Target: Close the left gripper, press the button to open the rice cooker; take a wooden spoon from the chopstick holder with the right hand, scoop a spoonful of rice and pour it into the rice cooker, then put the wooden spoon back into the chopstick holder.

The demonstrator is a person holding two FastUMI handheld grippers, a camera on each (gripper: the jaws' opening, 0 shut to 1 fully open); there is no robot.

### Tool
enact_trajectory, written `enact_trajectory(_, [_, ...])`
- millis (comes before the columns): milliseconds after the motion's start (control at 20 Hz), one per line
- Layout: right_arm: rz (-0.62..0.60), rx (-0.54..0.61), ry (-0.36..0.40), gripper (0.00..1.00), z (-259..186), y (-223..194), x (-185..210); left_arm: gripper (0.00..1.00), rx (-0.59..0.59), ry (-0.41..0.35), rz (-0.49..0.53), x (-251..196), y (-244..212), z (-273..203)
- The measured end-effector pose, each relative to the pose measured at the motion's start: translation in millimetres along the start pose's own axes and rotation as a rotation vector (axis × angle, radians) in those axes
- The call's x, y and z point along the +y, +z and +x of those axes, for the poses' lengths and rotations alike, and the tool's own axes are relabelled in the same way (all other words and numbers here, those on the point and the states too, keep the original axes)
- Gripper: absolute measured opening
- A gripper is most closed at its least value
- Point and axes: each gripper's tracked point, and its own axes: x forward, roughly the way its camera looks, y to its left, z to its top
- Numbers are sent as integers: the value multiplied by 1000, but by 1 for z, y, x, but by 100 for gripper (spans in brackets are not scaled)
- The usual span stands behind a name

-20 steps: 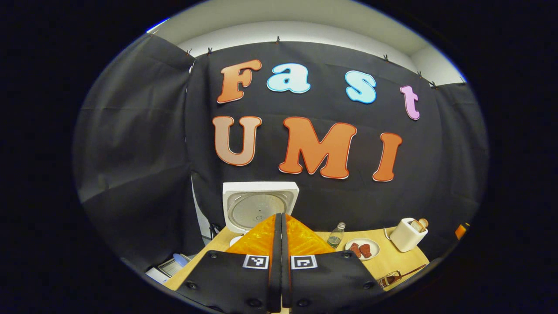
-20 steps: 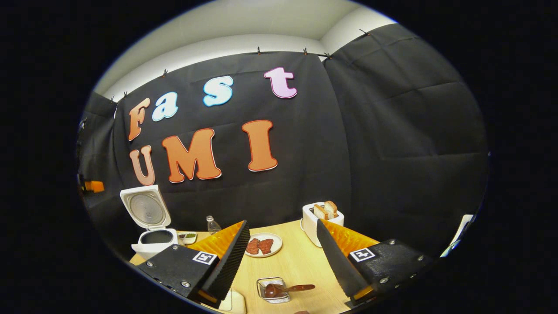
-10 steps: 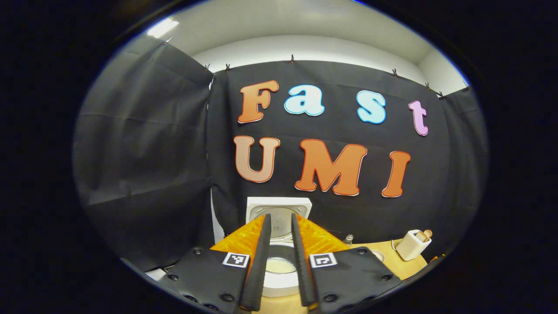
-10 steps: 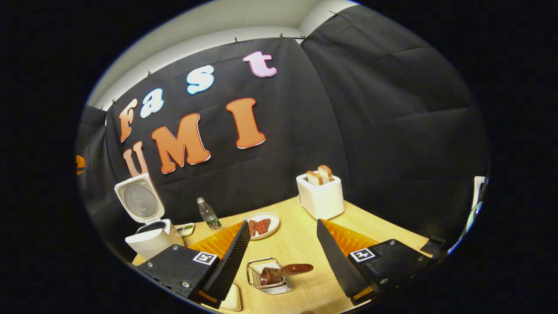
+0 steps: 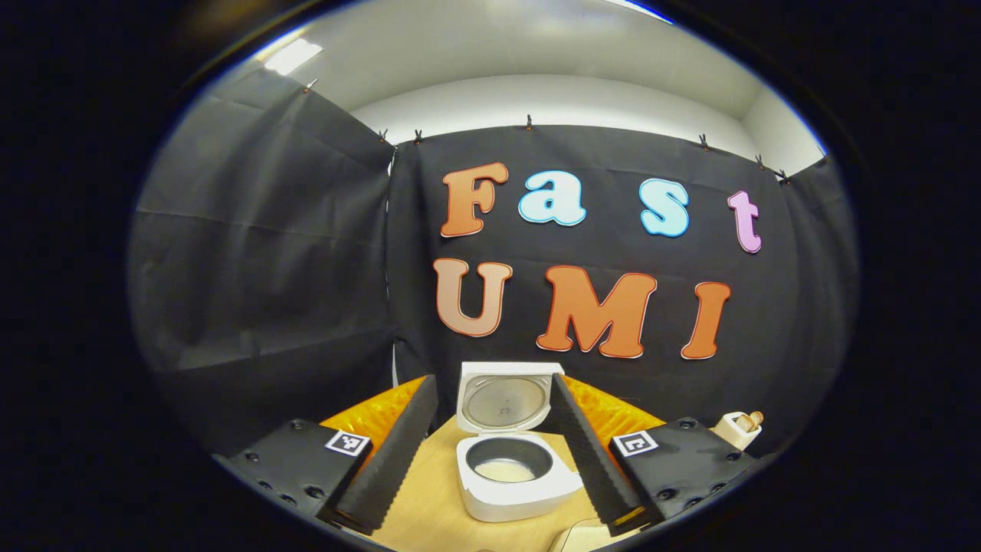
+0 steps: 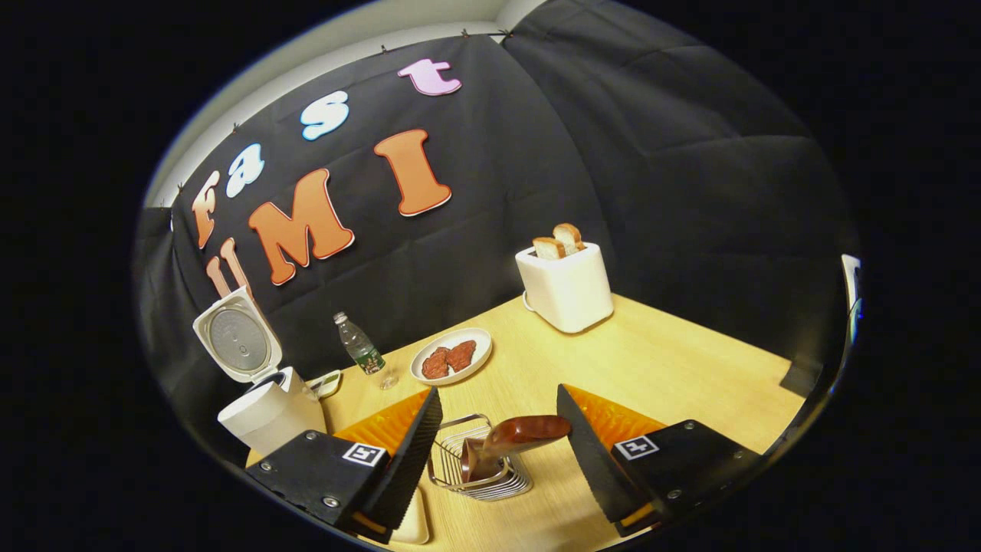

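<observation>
Even, fairly dim booth light from a ceiling lamp; sharp centres; strong fisheye bending at edges

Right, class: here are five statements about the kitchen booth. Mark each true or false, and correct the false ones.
1. The rice cooker has its lid up. True.
2. The right gripper is shut on the wooden spoon. False: its fingers stand open on either side of the spoon, which sits in the wire chopstick holder.
3. Two slices of bread stick up from the toaster. True.
4. The left gripper is closed. False: its fingers are spread, with the cooker showing between them.
5. The plate on the table is empty. False: it carries two reddish-brown pieces of food.
</observation>
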Motion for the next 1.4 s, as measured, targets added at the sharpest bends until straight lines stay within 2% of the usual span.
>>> enact_trajectory(50, [14, 11, -6, 91, 2, -4, -1, 96, -4, 12, 13, 4, 3, -1])
enact_trajectory(100, [32, 24, -9, 83, 4, -8, -2, 100, -4, 22, 25, 7, 3, -2])
enact_trajectory(350, [95, 76, 26, 50, 3, -10, 5, 100, 14, 32, 35, 8, -2, -5])
enact_trajectory(400, [118, 98, 43, 39, 2, -11, 8, 100, 14, 33, 31, 8, -3, -5])
enact_trajectory(550, [191, 147, 43, 25, 2, -11, 12, 100, 11, 51, 25, 14, -3, -6])
enact_trajectory(700, [148, 173, 16, 14, 12, -9, 25, 100, 3, 55, 32, 18, -3, -8])
enact_trajectory(900, [63, 124, 27, 13, -8, 25, 43, 100, -11, 32, 18, 26, 1, 1])
enact_trajectory(1150, [-42, 9, 23, 13, -43, 74, 85, 100, 1, -70, 21, 32, 1, 34])
enact_trajectory(1400, [-136, -29, 72, 13, -74, 70, 159, 100, -5, -160, 38, 46, 3, 67])
